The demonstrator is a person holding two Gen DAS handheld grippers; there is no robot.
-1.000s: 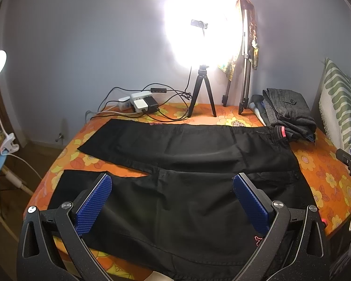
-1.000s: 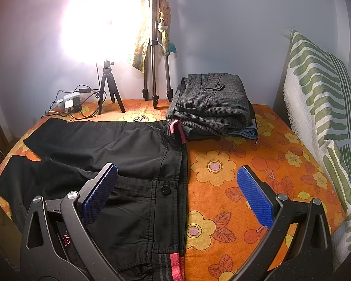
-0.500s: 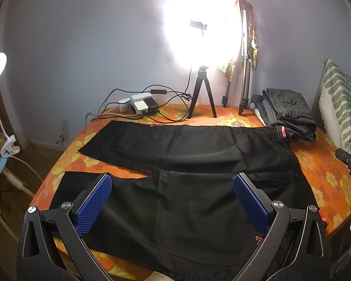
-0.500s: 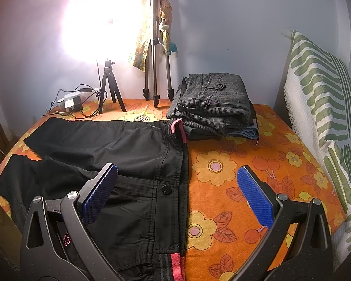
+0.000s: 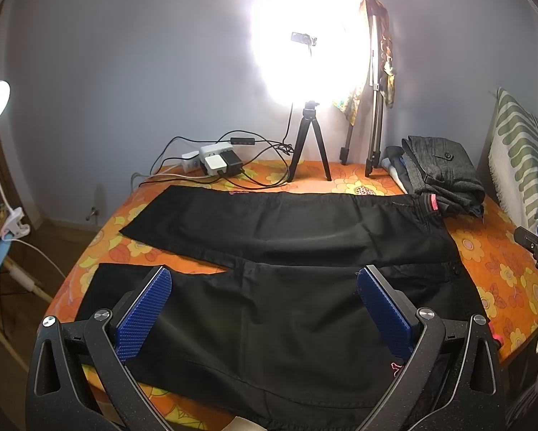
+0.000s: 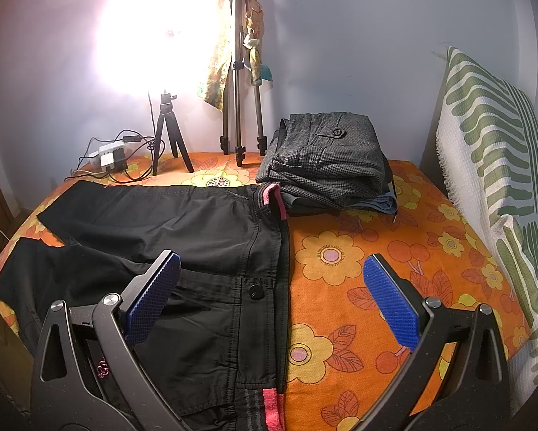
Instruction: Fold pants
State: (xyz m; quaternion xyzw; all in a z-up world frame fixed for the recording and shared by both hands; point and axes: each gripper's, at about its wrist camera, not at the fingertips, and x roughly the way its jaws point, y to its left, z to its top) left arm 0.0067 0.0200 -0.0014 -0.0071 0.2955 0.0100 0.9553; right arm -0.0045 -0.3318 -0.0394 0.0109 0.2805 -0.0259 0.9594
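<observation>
The black pants (image 5: 286,251) lie spread flat on the worktop (image 6: 394,251), which is covered by an orange flowered cloth. Their two legs run toward the left, and the waistband with its pink trim (image 6: 274,201) sits at the right. The left claw (image 5: 265,309) hovers over the near leg, wide open and holding nothing — blue pads (image 5: 143,312) well apart. The right claw (image 6: 272,294) is likewise spread wide and empty, above the waistband near the black button (image 6: 256,291); its right pad (image 6: 391,305) hangs over bare cloth.

At the far right, just beside the waistband, sits a stack of folded grey trousers (image 6: 326,158). Far back stand a small tripod (image 5: 310,143) under a glaring lamp, a taller tripod (image 6: 240,89) draped with a scarf, and a power strip (image 5: 215,158) with tangled cables. A green-striped pillow (image 6: 495,165) leans at the right edge.
</observation>
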